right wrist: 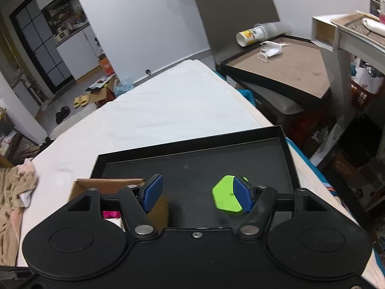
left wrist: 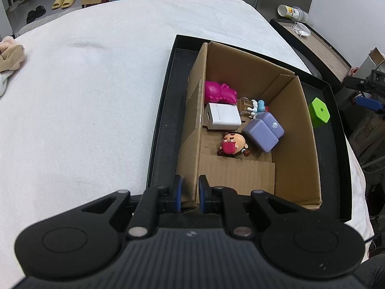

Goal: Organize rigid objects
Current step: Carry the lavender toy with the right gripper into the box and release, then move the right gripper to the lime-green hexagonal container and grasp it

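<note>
White-covered bed [left wrist: 84, 84] fills most of the left wrist view, a beige cloth heap [left wrist: 10, 56] at its far left edge. On the bed sits a shallow black tray [left wrist: 163, 101], and inside it an open cardboard box [left wrist: 296, 130] standing against the tray's left side. Left gripper [left wrist: 190, 191] is pinched tight on the box's near left wall, blue pads on either side of the cardboard. Box contents, clustered toward the far left corner: lavender block [left wrist: 263, 131], white charger [left wrist: 223, 118], magenta toy [left wrist: 220, 92], small cartoon figurine [left wrist: 233, 144] lying on the box floor, and a blue-and-white figure [left wrist: 257, 107] beside a clear piece. Green hexagonal container [right wrist: 225, 197] stands on the bare tray floor outside the box, to its right. Right gripper [right wrist: 196, 192] hangs spread above the tray, holding nothing; its right pad overlaps the green container in view, contact not clear.
</note>
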Available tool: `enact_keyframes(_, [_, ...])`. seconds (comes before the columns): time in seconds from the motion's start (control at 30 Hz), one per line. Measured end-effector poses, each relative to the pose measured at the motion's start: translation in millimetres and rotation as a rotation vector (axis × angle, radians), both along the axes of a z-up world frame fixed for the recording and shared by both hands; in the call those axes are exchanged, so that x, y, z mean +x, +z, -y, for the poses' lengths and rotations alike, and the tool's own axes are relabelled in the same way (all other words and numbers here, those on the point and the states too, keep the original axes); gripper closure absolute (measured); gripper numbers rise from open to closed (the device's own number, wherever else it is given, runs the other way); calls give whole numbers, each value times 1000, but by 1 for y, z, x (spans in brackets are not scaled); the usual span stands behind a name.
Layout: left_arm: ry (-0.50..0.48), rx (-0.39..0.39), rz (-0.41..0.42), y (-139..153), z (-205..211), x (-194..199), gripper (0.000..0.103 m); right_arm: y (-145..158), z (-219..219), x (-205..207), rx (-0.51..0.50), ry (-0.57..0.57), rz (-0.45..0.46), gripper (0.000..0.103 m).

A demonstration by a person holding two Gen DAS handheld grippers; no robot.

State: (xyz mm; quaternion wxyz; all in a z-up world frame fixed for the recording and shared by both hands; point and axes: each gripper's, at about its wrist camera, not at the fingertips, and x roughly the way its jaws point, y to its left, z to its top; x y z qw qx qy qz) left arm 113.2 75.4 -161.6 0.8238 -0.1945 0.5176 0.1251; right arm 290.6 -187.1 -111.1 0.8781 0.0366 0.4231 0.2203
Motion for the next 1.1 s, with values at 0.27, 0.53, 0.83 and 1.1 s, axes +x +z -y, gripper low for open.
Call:
enact_keyframes(0.27, [-1,-1,-2,-1,-1,0,90,-13,1,11,-40,16,2,38])
enact_keyframes(0.53, [0,-6,-4,-2,-1,1,90,-40,-2,19,-128,2,-18,38])
enact_keyframes(0.83, [-3,-5,-11,-6,0,4,90,-71,-7,25,-198,-6,-20,38])
enact_keyframes(1.1, [-5,-1,-19,-8,0,6,89,-77,-3,29,-172,-36,-18,38])
